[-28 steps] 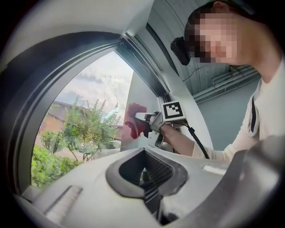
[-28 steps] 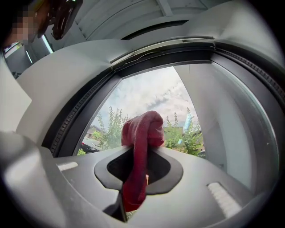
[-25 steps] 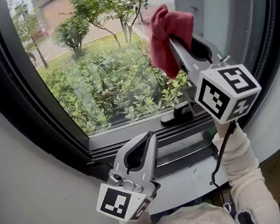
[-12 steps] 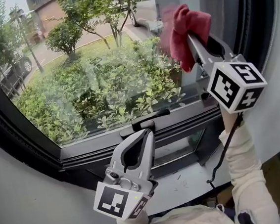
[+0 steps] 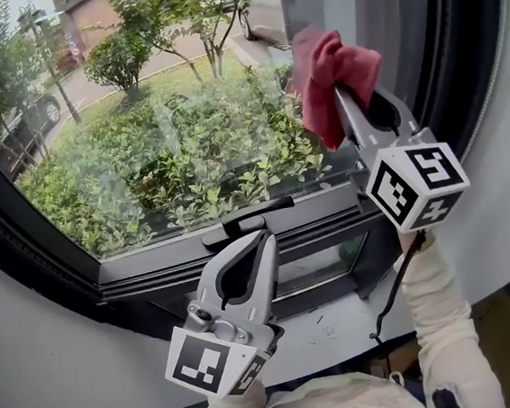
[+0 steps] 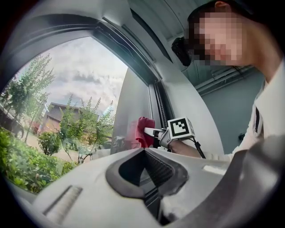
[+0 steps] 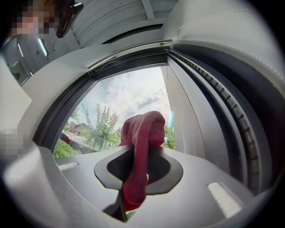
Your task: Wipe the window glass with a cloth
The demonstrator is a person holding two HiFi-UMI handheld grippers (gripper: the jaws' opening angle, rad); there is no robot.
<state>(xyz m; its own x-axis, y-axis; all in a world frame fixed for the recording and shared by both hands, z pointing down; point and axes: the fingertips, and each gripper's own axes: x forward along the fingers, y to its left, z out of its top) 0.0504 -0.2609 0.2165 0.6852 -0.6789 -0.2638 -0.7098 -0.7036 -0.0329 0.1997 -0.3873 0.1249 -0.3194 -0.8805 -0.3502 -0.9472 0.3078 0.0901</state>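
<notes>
The window glass (image 5: 168,153) looks out on shrubs and a street. A red cloth (image 5: 328,78) is bunched against the pane's right side, close to the grey upright of the frame. My right gripper (image 5: 341,92) is shut on this cloth (image 7: 142,129), which hangs down between its jaws; the right gripper (image 7: 140,149) points up at the pane. My left gripper (image 5: 261,241) is held low in front of the sill, shut, with nothing in it. In the left gripper view, the left gripper (image 6: 144,150) faces the cloth (image 6: 143,131) and the right gripper's marker cube (image 6: 180,128).
A black window handle (image 5: 243,218) lies along the bottom frame just above the left gripper. The dark frame (image 5: 457,59) curves round the right side. A grey sill (image 5: 340,321) runs below. A person's sleeve (image 5: 439,315) reaches up to the right gripper.
The right gripper has carried the cloth rightward across the glass, from above the handle to near the right frame. The left gripper has barely moved.
</notes>
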